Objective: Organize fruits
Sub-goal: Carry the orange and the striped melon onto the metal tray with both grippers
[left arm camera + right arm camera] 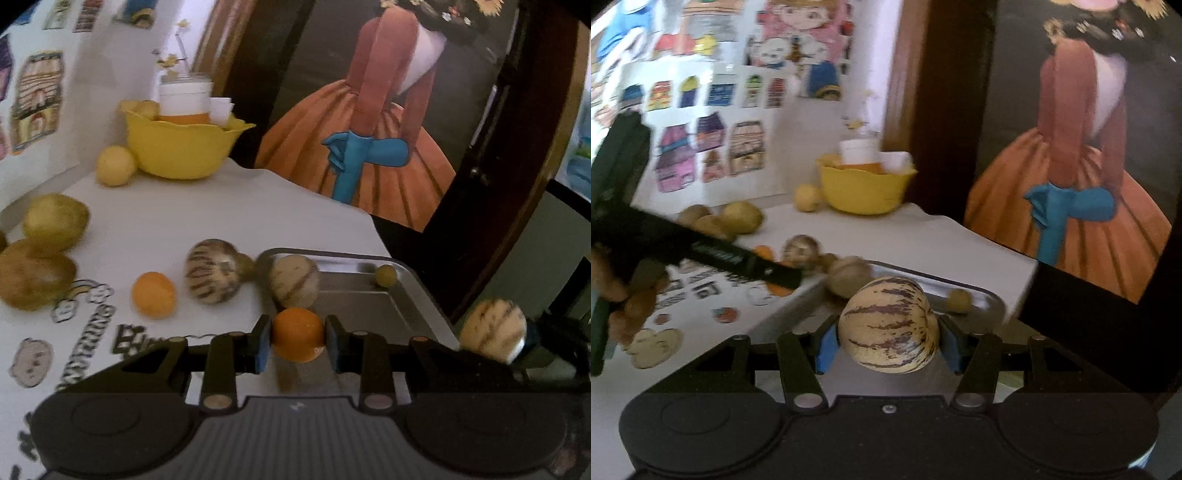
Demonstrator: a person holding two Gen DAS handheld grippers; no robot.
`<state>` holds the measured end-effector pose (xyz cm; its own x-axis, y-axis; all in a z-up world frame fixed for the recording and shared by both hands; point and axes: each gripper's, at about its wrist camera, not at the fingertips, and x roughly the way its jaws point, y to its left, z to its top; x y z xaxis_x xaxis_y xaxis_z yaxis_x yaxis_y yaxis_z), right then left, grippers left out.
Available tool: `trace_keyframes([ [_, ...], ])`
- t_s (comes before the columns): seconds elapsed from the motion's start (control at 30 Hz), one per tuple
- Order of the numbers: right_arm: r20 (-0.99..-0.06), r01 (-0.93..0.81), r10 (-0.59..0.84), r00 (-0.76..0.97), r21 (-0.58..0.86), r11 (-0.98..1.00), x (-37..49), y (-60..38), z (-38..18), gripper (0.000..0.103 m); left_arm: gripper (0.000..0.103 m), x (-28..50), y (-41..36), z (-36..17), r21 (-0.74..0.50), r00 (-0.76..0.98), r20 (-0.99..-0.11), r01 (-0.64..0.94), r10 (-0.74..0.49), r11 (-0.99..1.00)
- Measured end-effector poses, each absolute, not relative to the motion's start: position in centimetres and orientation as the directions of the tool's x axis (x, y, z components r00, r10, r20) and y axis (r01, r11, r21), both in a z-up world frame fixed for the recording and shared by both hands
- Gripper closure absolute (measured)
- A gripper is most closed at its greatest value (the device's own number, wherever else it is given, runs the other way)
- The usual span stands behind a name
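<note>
White cloth with cartoon prints covers the table [177,221], and a large painting of a woman in an orange skirt leans behind it. At the near edge sits a metal tray [369,295], seemingly the place where fruit is being gathered.

Left gripper [297,341] grasps an orange [297,338] between its blue pads, held just at the tray's near rim, probably on its way in. Right gripper [888,343] clenches a striped melon [888,325], raised beside the tray's right side, likely bound for the same spot.

Already in the tray are another striped melon [293,280] at the far-left corner and a small yellowish fruit [386,275] near the far rim. Both leave the middle free, so neither should block a drop, though the melon in the corner stands close to the orange's path.

Outside the tray lie a third striped melon [212,271], a loose orange [153,295], several brownish-yellow fruits [55,221] at the left, and a lemon-like fruit [115,165] touching a yellow bowl [177,147] at the back. These look still to be sorted.
</note>
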<state>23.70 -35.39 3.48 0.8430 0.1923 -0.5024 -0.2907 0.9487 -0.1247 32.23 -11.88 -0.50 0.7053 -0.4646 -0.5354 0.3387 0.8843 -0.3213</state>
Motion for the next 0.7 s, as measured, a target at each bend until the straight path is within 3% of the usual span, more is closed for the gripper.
trace_keyframes([
  [0.43,-0.558,-0.317,0.211,0.802,-0.099,0.943,30.4,-37.9,0.9,0.046,0.07,32.1,-16.4,-1.6,-0.132,0.727,-0.538,0.427,-0.426,0.895],
  [0.7,-0.578,-0.325,0.185,0.795,-0.148,0.934,32.6,-37.1,-0.2,0.046,0.07,32.3,-17.0,-2.5,-0.119,0.72,-0.548,0.437,-0.426,0.892],
])
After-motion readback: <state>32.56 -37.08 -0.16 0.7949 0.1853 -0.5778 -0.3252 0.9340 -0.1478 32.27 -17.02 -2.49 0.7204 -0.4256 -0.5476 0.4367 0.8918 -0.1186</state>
